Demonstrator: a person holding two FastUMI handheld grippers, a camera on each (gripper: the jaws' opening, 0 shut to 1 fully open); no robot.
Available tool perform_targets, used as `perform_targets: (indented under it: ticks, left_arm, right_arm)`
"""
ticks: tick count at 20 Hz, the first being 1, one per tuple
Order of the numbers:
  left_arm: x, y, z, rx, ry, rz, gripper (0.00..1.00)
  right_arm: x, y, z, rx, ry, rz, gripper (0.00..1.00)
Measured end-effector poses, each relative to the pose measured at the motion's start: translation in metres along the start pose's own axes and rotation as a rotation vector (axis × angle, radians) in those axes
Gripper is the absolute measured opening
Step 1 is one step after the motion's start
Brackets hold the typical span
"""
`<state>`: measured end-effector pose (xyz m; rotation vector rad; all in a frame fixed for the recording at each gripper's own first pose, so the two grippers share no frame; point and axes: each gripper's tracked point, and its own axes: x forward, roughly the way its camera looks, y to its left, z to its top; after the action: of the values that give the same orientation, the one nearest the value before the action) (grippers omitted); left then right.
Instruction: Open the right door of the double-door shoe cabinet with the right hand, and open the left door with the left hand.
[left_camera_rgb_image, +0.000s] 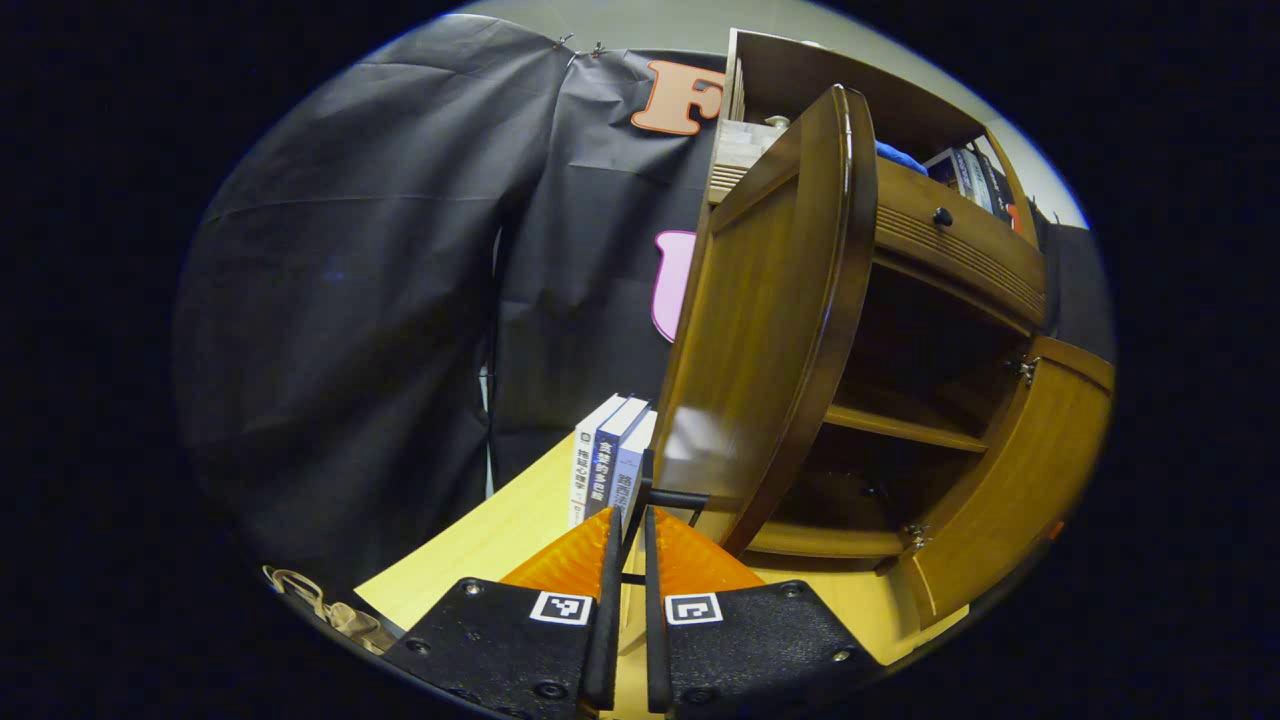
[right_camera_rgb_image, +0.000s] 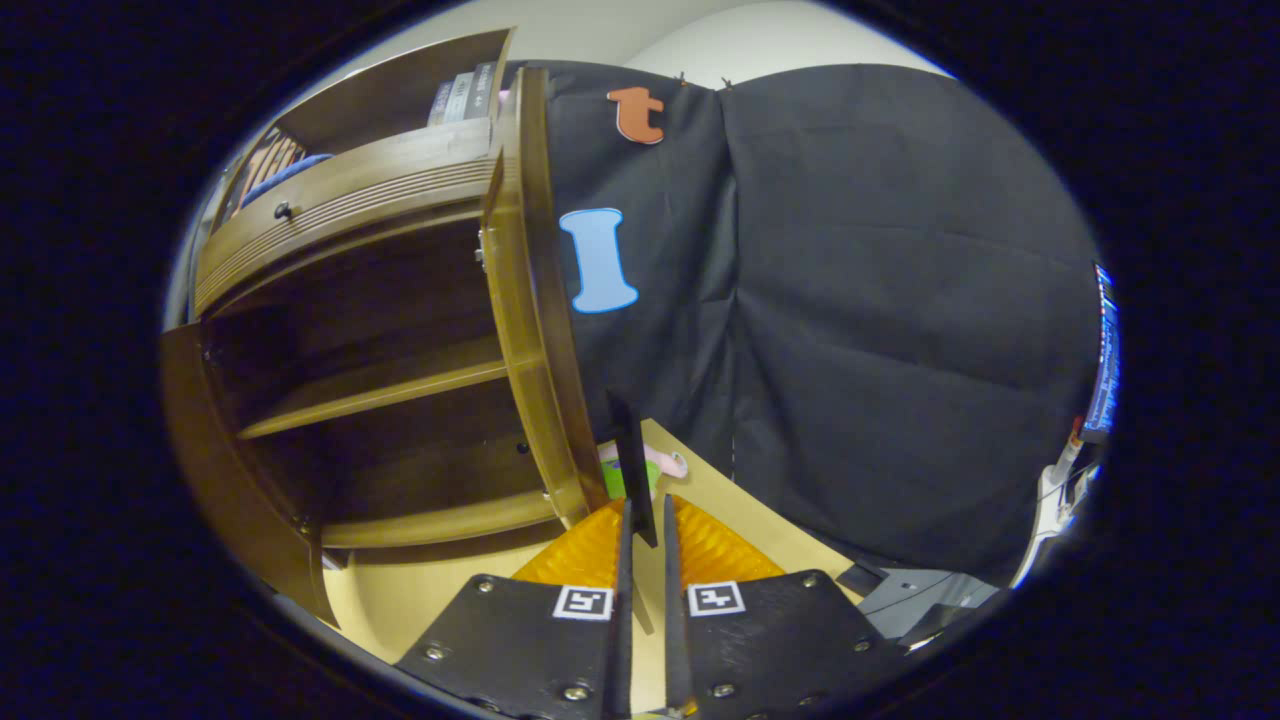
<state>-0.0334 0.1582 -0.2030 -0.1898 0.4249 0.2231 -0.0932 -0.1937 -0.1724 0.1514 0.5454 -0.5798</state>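
Both doors stand open. The left gripper (left_camera_rgb_image: 628, 530) is pressed nearly together, the left door (left_camera_rgb_image: 770, 320) just ahead, rightward. The right gripper (right_camera_rgb_image: 645, 530) likewise, right door (right_camera_rgb_image: 535, 330) ahead-left. Stiff, glossy wood; I'd grip the door edges.

At the bottom of the left gripper view, the left gripper (left_camera_rgb_image: 628, 530) is seen as two black plates studded with screws, each marked near its inner top corner with a small square black-and-white tag. Ribbed orange panels are set ahead of the plates, and two narrow parallel fingers run forward between them. The right gripper (right_camera_rgb_image: 645, 525), at the bottom of the right gripper view, is built alike: screwed black plates, one square tag on each, and ribbed orange panels beside two slim fingers.
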Motion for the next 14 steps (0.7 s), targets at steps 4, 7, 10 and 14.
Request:
perform_targets:
  ticks: [4,7,10,14]
  left_arm:
    - [-0.002,0.013,0.003,0.006,-0.004,0.024,0.13]
    - [-0.002,0.023,0.005,0.023,-0.010,0.056,0.13]
    - [-0.005,0.036,0.007,0.027,-0.015,0.101,0.13]
    - [-0.010,0.064,0.005,-0.012,-0.017,0.206,0.13]
  right_arm:
    - [0.002,-0.003,-0.002,0.026,0.003,-0.021,0.13]
    - [0.001,-0.003,-0.003,0.039,0.010,-0.030,0.13]
    - [0.002,-0.002,-0.003,0.043,0.014,-0.033,0.13]
    - [0.002,-0.001,-0.004,0.046,0.019,-0.032,0.13]
